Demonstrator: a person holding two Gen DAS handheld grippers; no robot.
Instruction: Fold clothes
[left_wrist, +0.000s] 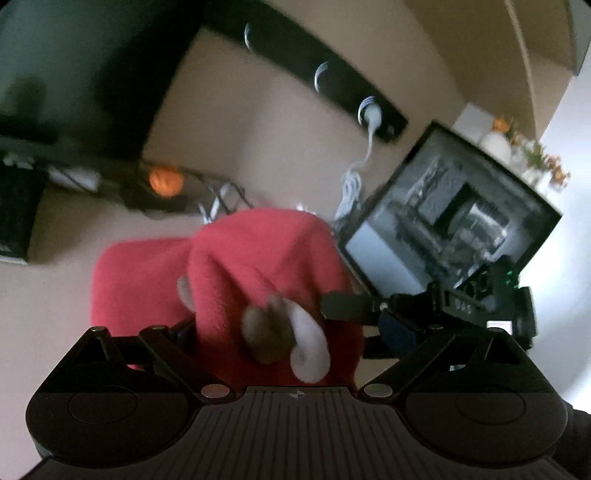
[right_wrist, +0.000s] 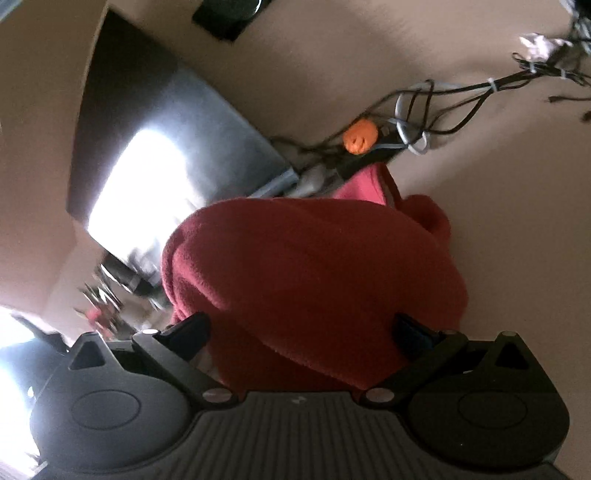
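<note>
Left wrist view: my left tongs have red fleece bunched between the fingers, which stand wide apart. I cannot tell whether they pinch the cloth or it only drapes over them. A brown and white applique sits on the near part of the fabric.

Right wrist view: my right tongs are in the same case. The fingers are spread to either side of a big hump of the fleece; grip not readable.

Location: the fleece hangs lifted between both tongs, above a tan surface, not laid flat.

Progress, as I judge it: early. No flat, squared fold shows anywhere; the cloth is a loose mound. Spreading, folding and smoothing are all left.

View differences:
- Left view alone shows the applique, the right tongs far right of the cloth, and a monitor.
- Right view alone shows tangled cables and the garment's lighter inner edge.
- An orange ball appears in both.
</note>
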